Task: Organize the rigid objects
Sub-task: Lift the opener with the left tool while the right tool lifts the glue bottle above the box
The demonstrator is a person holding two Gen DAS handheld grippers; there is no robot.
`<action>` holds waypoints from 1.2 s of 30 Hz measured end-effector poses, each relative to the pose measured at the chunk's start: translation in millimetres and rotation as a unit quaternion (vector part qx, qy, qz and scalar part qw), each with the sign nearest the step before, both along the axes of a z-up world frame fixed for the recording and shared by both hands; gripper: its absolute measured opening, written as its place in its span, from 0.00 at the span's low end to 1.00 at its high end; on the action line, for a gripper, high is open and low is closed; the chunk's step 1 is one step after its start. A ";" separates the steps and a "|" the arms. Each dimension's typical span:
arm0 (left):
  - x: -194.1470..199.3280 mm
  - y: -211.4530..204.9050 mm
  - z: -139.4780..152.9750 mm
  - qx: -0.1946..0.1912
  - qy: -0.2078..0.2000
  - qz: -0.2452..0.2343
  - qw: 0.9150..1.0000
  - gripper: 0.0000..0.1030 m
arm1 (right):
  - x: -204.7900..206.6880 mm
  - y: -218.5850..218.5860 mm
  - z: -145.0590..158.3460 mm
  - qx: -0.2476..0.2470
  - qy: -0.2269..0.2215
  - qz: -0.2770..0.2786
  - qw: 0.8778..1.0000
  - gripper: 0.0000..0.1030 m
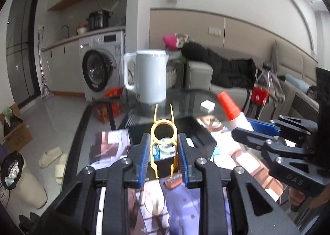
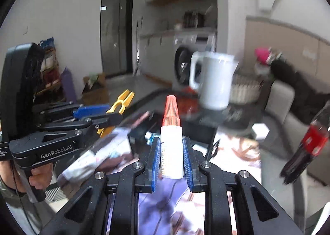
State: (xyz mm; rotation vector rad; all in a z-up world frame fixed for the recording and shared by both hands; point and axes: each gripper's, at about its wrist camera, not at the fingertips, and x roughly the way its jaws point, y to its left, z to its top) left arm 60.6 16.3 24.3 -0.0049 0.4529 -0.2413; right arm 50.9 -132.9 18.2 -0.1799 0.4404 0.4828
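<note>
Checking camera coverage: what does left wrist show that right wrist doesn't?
Left wrist only: beige slippers on the floor and the small white box's top sharp on the glass table.

Right wrist only: the person's left hand on the left gripper's handle.

Both: yellow plastic clip in the left gripper, white red-capped glue bottle in the right gripper, white jug, cola bottle.
</note>
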 end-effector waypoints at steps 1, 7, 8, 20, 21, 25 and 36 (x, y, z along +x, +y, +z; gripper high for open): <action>-2.9 2.3 3.8 -0.004 -0.014 0.006 1.000 0.24 | -9.0 -1.8 5.2 0.008 -0.031 -0.006 0.999 0.20; -19.6 11.7 16.8 -0.006 -0.081 0.036 0.996 0.24 | -37.2 4.1 22.2 0.031 -0.111 0.008 0.993 0.20; -20.8 12.4 17.5 -0.003 -0.087 0.037 0.996 0.24 | -37.4 5.2 21.8 0.033 -0.108 0.009 0.994 0.20; -34.3 11.2 20.7 0.004 -0.120 0.041 0.992 0.24 | -31.8 -2.2 19.8 0.040 -0.108 0.007 0.993 0.20; -35.9 8.4 20.6 0.010 -0.123 0.044 0.991 0.24 | -32.5 -2.5 20.0 0.041 -0.109 0.006 0.993 0.20; -39.3 5.6 19.1 0.012 -0.123 0.043 0.991 0.24 | -32.0 -2.7 19.0 0.042 -0.106 0.004 0.993 0.20; -13.4 4.6 24.9 -0.001 -0.116 0.051 0.992 0.24 | -12.4 -3.1 30.6 0.063 -0.091 -0.006 0.994 0.20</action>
